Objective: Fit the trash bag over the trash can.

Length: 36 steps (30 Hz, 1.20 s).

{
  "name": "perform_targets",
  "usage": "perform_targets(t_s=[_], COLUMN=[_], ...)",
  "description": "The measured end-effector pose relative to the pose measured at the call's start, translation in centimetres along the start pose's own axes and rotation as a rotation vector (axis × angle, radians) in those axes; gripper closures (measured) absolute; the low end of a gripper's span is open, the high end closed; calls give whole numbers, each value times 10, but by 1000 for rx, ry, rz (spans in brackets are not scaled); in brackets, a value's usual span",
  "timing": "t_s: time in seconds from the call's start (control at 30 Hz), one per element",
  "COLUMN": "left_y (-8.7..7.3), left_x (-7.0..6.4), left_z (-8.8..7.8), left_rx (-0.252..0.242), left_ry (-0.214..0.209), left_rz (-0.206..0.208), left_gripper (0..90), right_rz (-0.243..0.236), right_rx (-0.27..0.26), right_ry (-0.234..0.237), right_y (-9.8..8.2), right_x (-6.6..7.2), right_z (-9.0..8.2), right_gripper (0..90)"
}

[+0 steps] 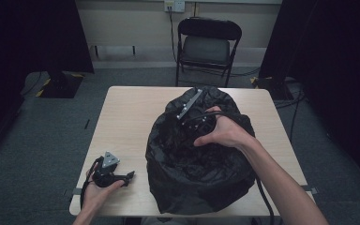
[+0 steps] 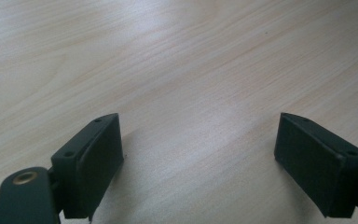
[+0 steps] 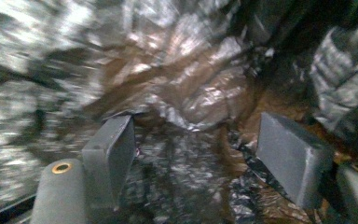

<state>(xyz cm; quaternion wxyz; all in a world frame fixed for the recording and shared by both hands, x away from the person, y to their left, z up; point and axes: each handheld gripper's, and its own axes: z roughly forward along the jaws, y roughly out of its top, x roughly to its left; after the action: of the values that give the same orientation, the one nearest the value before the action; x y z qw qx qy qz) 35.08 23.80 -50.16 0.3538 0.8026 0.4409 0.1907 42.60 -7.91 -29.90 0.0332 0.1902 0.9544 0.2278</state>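
Note:
A large black plastic bag [image 1: 201, 171] stands crumpled on the wooden table [image 1: 122, 117], right of centre, its mouth facing up. My right gripper [image 1: 178, 125] reaches down into that mouth from the right, its grey plate showing above the rim. In the right gripper view its jaws stand apart, open [image 3: 196, 154], with only shiny crinkled bag film [image 3: 191, 93] beyond them and nothing pinched. My left gripper [image 1: 130, 176] rests near the table's front left edge, pointing right toward the bag. In the left gripper view it is open [image 2: 198, 154] over bare wood.
A black folding chair [image 1: 206, 44] stands behind the table's far edge. Grey carpet [image 1: 51, 136] surrounds the table, and dark curtains hang at both sides. Bare tabletop lies left of the bag.

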Motion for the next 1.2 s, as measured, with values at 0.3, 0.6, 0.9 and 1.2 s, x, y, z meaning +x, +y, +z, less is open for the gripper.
perform_targets(t_s=[0.3, 0.6, 0.9, 1.2], left_y=[0, 0, 0, 0], left_x=[0, 0, 0, 0], left_z=[0, 0, 0, 0], left_rx=[1, 0, 0, -1], left_ry=[-1, -1, -1, 0], left_rz=[0, 0, -1, -1], left_gripper=[146, 146, 146, 146], right_rz=[-46, -282, -424, -447], right_rx=[-213, -344, -68, 196], right_ry=[80, 229, 360, 369], right_y=[4, 3, -4, -20], right_x=[13, 37, 60, 66], right_z=[-45, -62, -23, 7], right_gripper=[305, 625, 482, 352])
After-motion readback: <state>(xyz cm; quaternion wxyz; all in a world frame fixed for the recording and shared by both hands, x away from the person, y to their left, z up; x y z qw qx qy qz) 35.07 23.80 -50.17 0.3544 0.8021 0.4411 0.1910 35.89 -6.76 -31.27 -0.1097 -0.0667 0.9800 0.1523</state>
